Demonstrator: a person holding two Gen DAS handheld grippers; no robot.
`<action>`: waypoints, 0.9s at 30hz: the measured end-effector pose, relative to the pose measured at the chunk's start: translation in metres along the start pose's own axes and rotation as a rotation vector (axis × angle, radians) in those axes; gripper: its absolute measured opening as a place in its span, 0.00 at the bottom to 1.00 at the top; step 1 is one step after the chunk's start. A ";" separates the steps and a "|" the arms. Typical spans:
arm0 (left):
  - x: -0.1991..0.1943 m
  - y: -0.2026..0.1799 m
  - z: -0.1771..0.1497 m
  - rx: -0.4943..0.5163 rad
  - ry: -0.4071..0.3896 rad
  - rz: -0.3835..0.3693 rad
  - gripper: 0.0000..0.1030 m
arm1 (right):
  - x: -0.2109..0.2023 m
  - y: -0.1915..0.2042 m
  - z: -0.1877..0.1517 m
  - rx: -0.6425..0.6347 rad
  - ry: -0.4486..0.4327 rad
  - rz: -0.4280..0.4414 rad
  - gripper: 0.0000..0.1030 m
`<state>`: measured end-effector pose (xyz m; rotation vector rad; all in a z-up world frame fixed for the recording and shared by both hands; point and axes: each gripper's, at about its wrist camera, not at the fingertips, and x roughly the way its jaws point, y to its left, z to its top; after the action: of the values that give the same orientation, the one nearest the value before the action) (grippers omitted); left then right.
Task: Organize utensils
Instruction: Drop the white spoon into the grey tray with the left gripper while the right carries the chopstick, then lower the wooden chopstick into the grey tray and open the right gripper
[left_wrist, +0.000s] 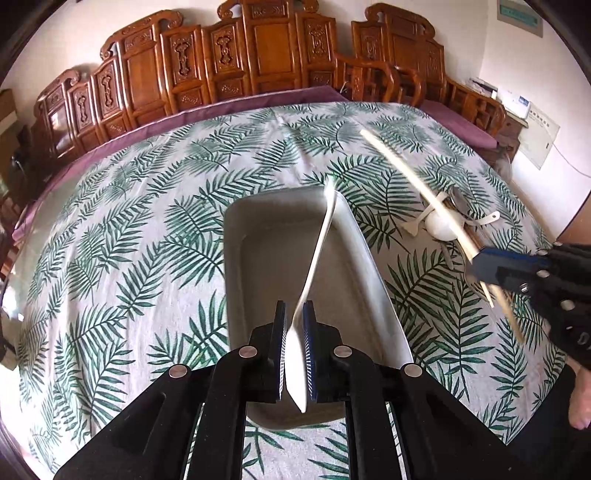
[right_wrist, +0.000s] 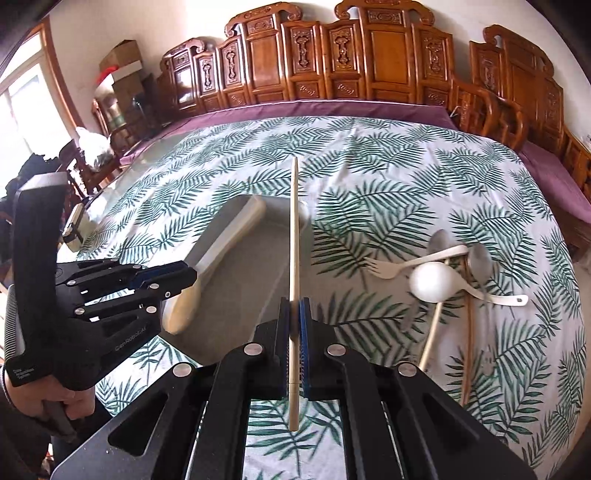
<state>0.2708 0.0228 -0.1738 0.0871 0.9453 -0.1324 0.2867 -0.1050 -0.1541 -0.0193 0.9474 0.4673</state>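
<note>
Tray (left_wrist: 236, 236), nothing resting inside

Right tongs (right_wrist: 294, 328) clamping a chopstick (right_wrist: 294, 229), left tongs (right_wrist: 184, 277) gripping a spoon (right_wrist: 207, 266) over the tray (right_wrist: 236, 295)

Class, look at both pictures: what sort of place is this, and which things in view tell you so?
Probably a room in a home. A carved wooden bench with a purple cushion lines the wall, a leaf-print tablecloth covers the table, and cardboard boxes are stacked in the corner.
</note>
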 end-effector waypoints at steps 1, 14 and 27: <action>-0.002 0.002 -0.001 -0.003 -0.004 -0.001 0.08 | 0.002 0.005 0.000 -0.006 0.003 0.003 0.06; -0.034 0.034 -0.011 -0.037 -0.065 0.004 0.08 | 0.040 0.037 0.005 0.008 0.048 0.043 0.06; -0.050 0.052 -0.020 -0.058 -0.087 0.006 0.08 | 0.065 0.050 0.014 0.032 0.059 0.081 0.08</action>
<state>0.2340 0.0803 -0.1440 0.0307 0.8618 -0.1024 0.3101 -0.0328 -0.1875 0.0341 1.0156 0.5284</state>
